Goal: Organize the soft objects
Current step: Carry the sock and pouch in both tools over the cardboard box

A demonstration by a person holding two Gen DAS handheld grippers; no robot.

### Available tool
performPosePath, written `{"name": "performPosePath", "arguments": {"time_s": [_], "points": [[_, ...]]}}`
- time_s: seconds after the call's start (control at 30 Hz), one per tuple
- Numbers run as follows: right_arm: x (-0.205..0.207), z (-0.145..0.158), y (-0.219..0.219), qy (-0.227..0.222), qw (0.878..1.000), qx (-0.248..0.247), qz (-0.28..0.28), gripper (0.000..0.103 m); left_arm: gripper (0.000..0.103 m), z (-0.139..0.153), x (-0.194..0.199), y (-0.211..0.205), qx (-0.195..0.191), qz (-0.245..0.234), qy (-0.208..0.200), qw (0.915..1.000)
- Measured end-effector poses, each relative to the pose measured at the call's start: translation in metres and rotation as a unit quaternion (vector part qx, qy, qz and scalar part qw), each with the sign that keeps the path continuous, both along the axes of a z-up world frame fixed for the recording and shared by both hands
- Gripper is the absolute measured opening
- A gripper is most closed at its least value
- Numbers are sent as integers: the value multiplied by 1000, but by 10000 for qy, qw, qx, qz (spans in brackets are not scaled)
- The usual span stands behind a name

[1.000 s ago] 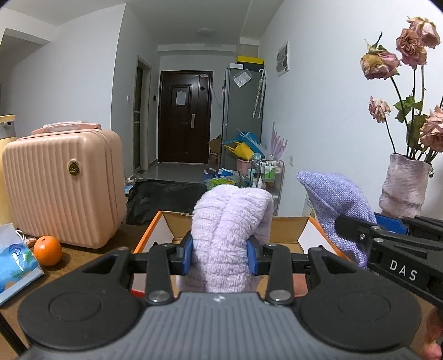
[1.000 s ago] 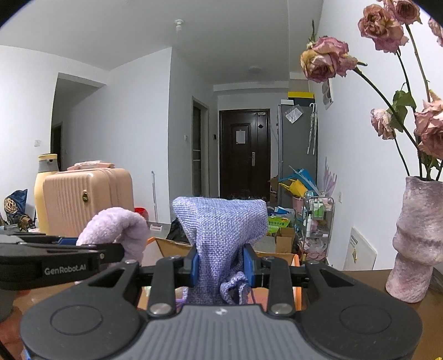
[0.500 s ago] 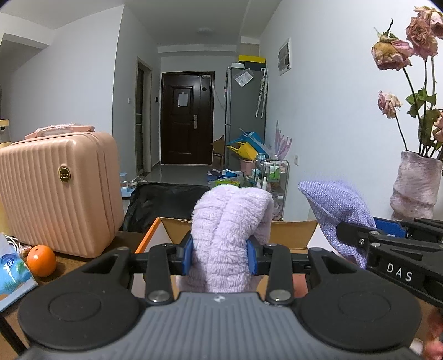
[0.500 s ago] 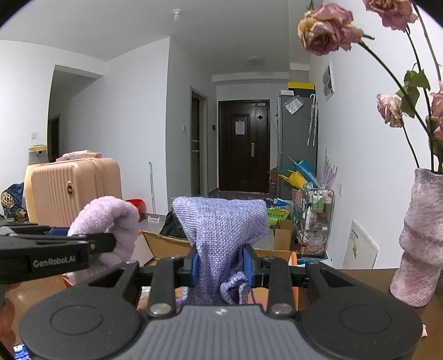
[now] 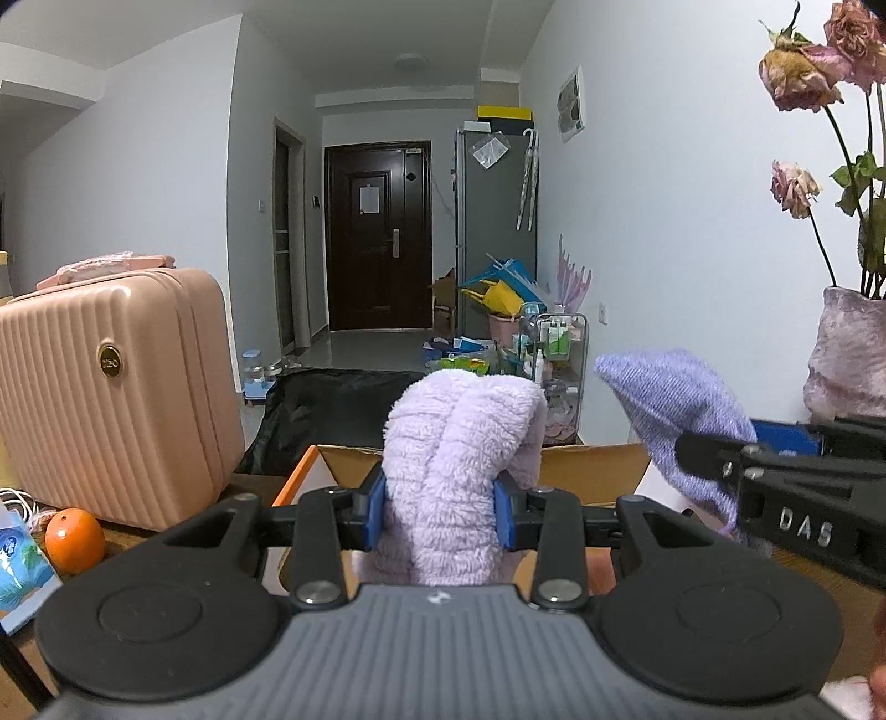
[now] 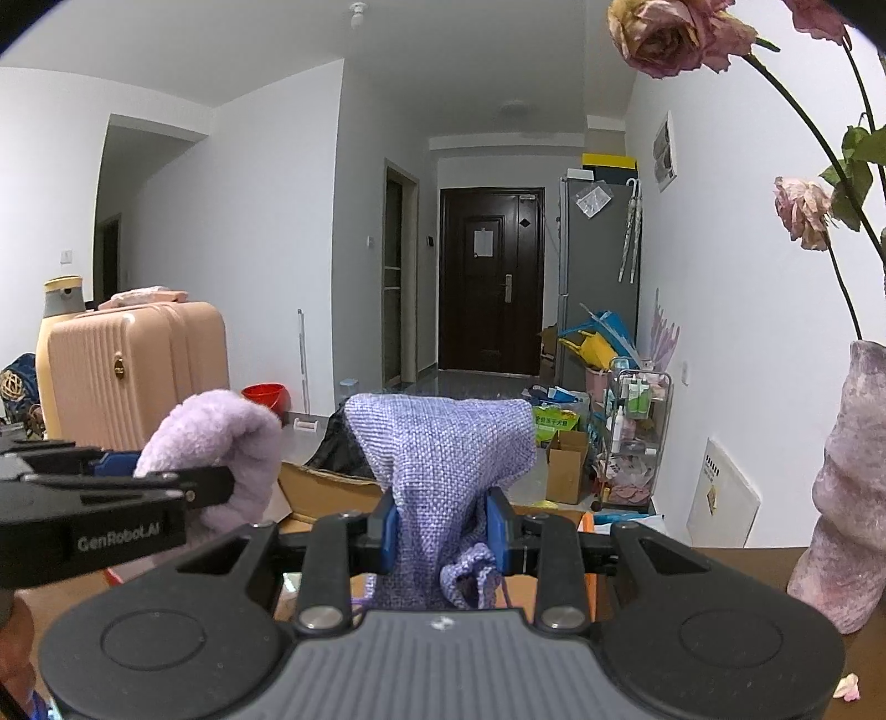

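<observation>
Orange [image 5: 75,540] in left view only

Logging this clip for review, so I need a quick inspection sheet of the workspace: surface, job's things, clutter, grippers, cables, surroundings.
Surface: brown table, mostly hidden by the grippers.
Job's things: fluffy lilac cloth and knitted purple cloth, both held up over an open cardboard box.
Clutter: orange, blue packet, pink suitcase, vase with dried roses.
Grippers: left gripper shut on the fluffy cloth; right gripper shut on the knitted cloth.
Cables: white cord beside the suitcase.
Surroundings: hallway, dark door, floor clutter.
</observation>
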State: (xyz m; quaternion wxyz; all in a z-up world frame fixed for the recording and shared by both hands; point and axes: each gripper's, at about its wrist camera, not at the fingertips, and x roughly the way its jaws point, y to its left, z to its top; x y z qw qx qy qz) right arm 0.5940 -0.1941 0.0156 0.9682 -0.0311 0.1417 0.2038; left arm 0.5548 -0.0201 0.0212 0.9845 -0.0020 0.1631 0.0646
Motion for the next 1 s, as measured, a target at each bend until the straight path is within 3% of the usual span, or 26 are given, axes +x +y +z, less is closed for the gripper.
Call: {"name": "performPosePath", "arguments": {"time_s": [0.53,0.73,1.0], "points": [[51,-17,-2,549,9983,-145,88,30,37,-12,24,1,51,75,257,9996],[53,-24,5,679,9973,-249,140,30,37,-21,37,5,-31,93,542,9985],[52,-27,11,728,9965,-364,182,32,37,-27,40,7,32,135,571,9983]]}}
